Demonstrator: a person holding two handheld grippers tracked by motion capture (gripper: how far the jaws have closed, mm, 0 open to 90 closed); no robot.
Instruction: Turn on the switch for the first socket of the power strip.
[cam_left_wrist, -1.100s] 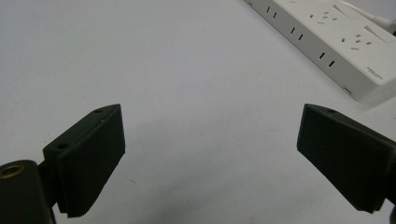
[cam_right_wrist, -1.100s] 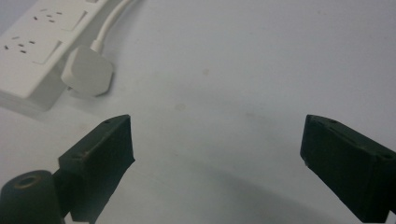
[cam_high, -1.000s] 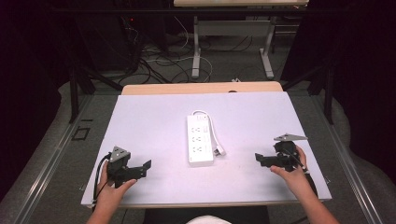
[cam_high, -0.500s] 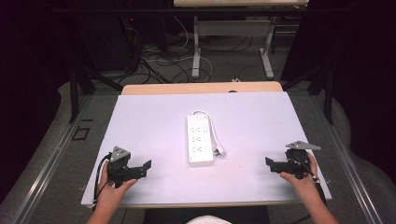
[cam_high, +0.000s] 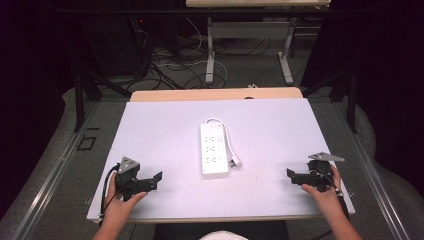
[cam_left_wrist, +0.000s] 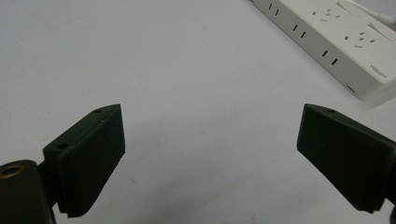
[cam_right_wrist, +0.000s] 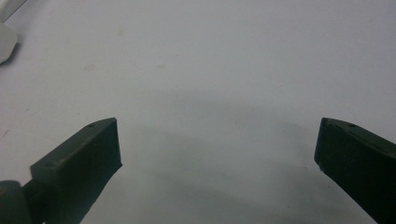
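A white power strip (cam_high: 214, 149) lies flat in the middle of the table (cam_high: 150, 130), its long side running away from the person, sockets facing up. Its short cord (cam_high: 227, 140) loops from the far end down along its right side, with the plug (cam_high: 234, 162) resting on the table just beside the strip's near right corner. Lying face up with the plug loose and close by, the strip seems set out so the plug and sockets are both easy to reach from either side.

The left tongs (cam_high: 150, 181) sit near the front left of the table, held low in the person's left hand (cam_high: 117, 202), and aim toward the strip. In the left gripper view the jaws stand wide apart with bare table between them, and the strip's near end (cam_left_wrist: 336, 42) shows at the upper right, well apart from the jaws. So these tongs are released and hold nothing.

The right tongs (cam_high: 295, 175) rest near the front right edge in the right hand (cam_high: 322, 192), also pointing inward. The right gripper view shows their jaws spread wide over bare table, released as well, with a white corner (cam_right_wrist: 7, 39) at the far upper left.

Both hands look parked at the sides, leaving the strip untouched; the work on it appears not yet begun.
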